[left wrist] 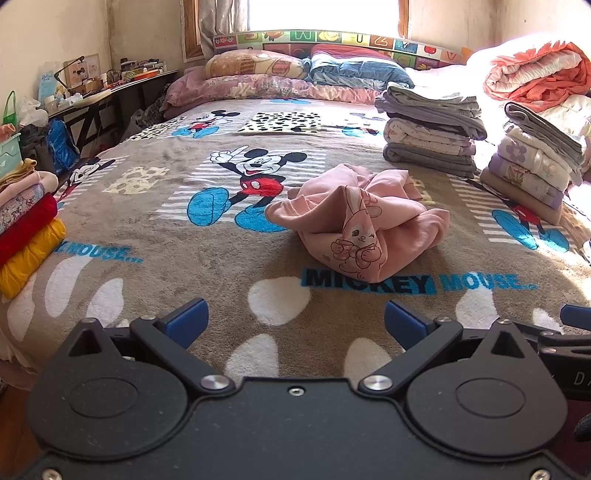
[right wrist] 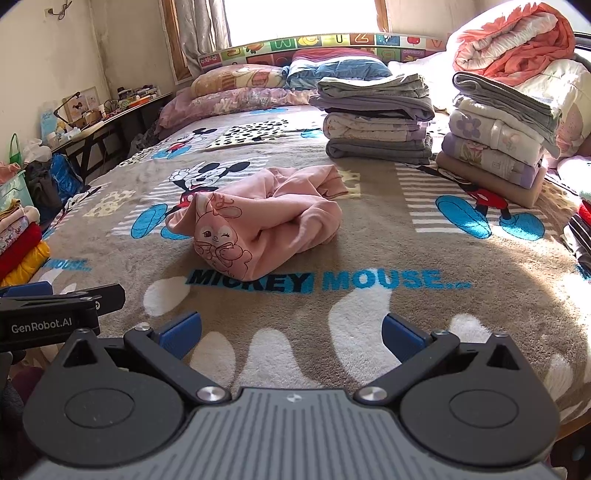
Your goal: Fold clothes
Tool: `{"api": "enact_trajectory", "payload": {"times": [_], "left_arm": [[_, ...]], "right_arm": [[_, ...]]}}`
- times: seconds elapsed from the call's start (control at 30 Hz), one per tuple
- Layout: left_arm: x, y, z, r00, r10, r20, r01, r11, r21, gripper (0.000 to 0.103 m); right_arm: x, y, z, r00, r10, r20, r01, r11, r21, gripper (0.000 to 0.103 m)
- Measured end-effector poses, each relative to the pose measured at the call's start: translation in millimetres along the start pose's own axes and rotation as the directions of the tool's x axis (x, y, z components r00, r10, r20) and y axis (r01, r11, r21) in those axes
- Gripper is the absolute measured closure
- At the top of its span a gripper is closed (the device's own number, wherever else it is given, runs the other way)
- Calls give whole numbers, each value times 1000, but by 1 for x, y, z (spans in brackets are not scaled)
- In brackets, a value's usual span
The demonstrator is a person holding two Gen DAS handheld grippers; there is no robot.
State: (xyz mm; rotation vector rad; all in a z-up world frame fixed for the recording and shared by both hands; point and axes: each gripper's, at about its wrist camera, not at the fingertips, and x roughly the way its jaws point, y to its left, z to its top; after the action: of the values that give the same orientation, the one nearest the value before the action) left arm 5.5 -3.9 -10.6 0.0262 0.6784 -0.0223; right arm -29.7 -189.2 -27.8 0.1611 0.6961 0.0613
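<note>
Both jaws, left (left wrist: 295, 321) and right (right wrist: 291, 330), gape empty above the bed (left wrist: 155, 229), facing the crumpled pink sweatshirt (left wrist: 354, 221).

This is a lived-in home bedroom. Ahead of the tongs spreads a bed under a cartoon-mouse blanket (left wrist: 155, 236), with pillows (left wrist: 255, 74) at its far end below a sunlit, curtained window (left wrist: 321, 14). Stacks of folded laundry (right wrist: 376, 118) sit far right, and a cluttered side table (left wrist: 110, 85) lines the left wall.
</note>
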Motion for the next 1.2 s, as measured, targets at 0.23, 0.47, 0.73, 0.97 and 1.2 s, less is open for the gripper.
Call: {"api": "enact_trajectory", "payload": {"times": [0.23, 0.47, 0.73, 0.97, 1.2], "left_arm": [[1, 1, 0, 1000, -1, -3, 1, 1000, 1, 0], [1, -1, 0, 1000, -4, -4, 4, 1000, 3, 0], [0, 0, 0, 1000, -5, -1, 5, 1000, 4, 0], [1, 0, 2, 1000, -9, 0, 9, 1000, -3, 0], [9, -2, 5, 1000, -31, -3, 31, 999, -11, 0]], "right_arm": [[1, 0, 1, 1000, 0, -3, 0, 1000, -1, 0], [0, -1, 1, 1000, 0, -2, 0, 1000, 2, 0], [-1, -2, 2, 1000, 1, -2, -1, 1000, 2, 0], [-3, -3, 2, 1000, 4, 4, -4, 1000, 4, 0], [-6, -10, 4, 998, 53, 32, -54, 998, 31, 0]]}}
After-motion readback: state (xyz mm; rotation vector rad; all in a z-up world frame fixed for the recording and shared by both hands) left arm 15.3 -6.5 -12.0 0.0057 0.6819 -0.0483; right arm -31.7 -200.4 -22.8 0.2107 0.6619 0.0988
